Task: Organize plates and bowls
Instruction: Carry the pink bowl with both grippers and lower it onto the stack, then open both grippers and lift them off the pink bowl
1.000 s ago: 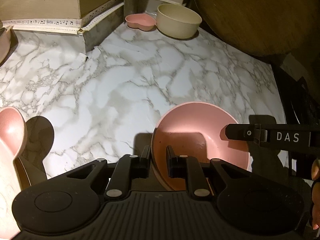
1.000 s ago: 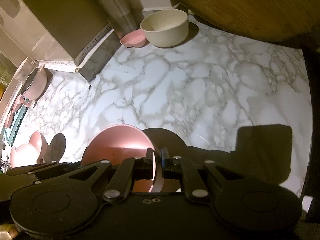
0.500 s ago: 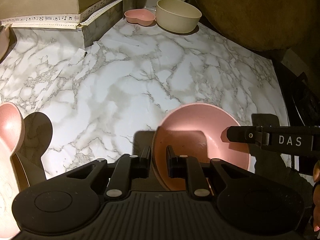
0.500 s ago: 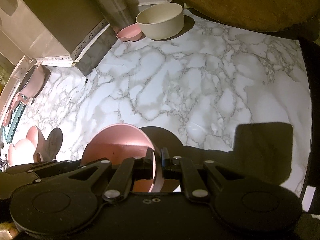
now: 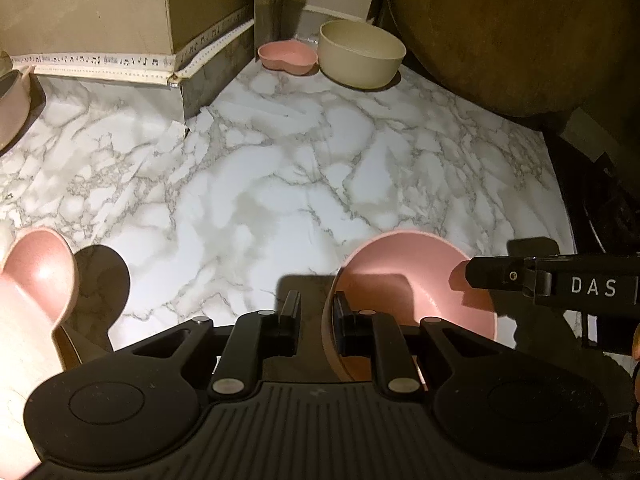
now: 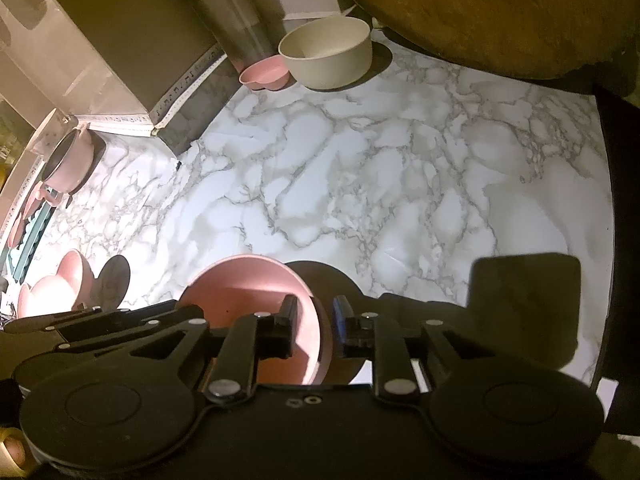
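Observation:
A round pink bowl (image 5: 416,292) is held above the marble counter by both grippers. My left gripper (image 5: 315,312) is shut on its left rim. My right gripper (image 6: 314,318) is shut on its right rim, and the bowl shows in the right wrist view (image 6: 256,300) too. The right gripper's finger reaches over the bowl from the right in the left wrist view (image 5: 520,280). A cream bowl (image 5: 362,54) and a small pink heart-shaped dish (image 5: 288,58) stand side by side in the far corner.
A cardboard box (image 5: 100,20) stands at the back left. A large round wooden board (image 5: 520,32) leans at the back right. A pink ear-shaped plate (image 5: 36,276) is at the near left. A pink pot (image 6: 70,160) stands at the far left. The counter's right edge (image 6: 604,200) drops off.
Both grippers have carried the pink bowl a little forward and lower toward the far corner; the cream bowl and heart dish look nearer. Both grips are unchanged.

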### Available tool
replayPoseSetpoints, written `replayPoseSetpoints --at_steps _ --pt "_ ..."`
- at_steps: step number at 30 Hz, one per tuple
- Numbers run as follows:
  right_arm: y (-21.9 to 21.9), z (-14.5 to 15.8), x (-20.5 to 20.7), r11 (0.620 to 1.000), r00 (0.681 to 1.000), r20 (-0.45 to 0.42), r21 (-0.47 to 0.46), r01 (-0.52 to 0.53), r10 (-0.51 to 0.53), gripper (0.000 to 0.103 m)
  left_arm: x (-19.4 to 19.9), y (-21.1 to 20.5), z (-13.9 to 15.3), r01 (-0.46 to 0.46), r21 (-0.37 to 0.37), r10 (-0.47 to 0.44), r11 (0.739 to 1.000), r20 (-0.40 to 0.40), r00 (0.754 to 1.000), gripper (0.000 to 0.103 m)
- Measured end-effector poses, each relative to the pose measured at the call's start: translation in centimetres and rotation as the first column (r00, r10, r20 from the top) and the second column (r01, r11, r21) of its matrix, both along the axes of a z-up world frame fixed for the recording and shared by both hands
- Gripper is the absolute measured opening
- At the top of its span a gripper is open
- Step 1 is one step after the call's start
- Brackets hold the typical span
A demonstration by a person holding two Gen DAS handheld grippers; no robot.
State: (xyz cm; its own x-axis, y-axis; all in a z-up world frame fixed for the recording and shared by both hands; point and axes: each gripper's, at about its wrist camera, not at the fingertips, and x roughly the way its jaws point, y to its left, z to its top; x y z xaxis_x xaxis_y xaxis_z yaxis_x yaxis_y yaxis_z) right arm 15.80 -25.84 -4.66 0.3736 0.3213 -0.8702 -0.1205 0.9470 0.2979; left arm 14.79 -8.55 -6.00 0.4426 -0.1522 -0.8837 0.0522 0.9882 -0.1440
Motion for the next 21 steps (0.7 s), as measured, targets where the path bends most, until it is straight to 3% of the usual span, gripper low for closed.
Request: replayPoseSetpoints --at_steps 13,15,17,19,21 --pt "-0.1 1.9 1.1 1.000 0.998 0.056 -0.008 -0.013 0.013 0.035 1.6 0.5 2.5 0.001 -0.021 0.001 1.000 0.067 0.998 0.018" --pt "-0.2 2.2 1.6 1.000 0.998 0.065 -0.006 -0.013 0.014 0.036 2.2 0.5 2.8 -0.006 -0.027 0.008 1.000 0.073 0.997 0.028" --pt "-0.4 2.5 2.1 1.000 0.997 0.077 -0.003 -0.011 0.011 0.039 2.7 0.6 3.0 -0.021 -0.031 0.024 0.999 0.085 0.996 0.055" --pt "-0.6 2.9 2.6 1.000 0.996 0.090 -0.003 -0.005 0.005 0.047 3.2 0.6 3.2 -0.040 -0.027 0.043 0.999 0.107 0.993 0.064" --pt "-0.8 3.1 3.3 1.000 0.994 0.106 -0.007 0.000 0.001 0.055 3.9 0.4 3.3 -0.048 -0.024 0.051 0.999 0.114 0.992 0.064"
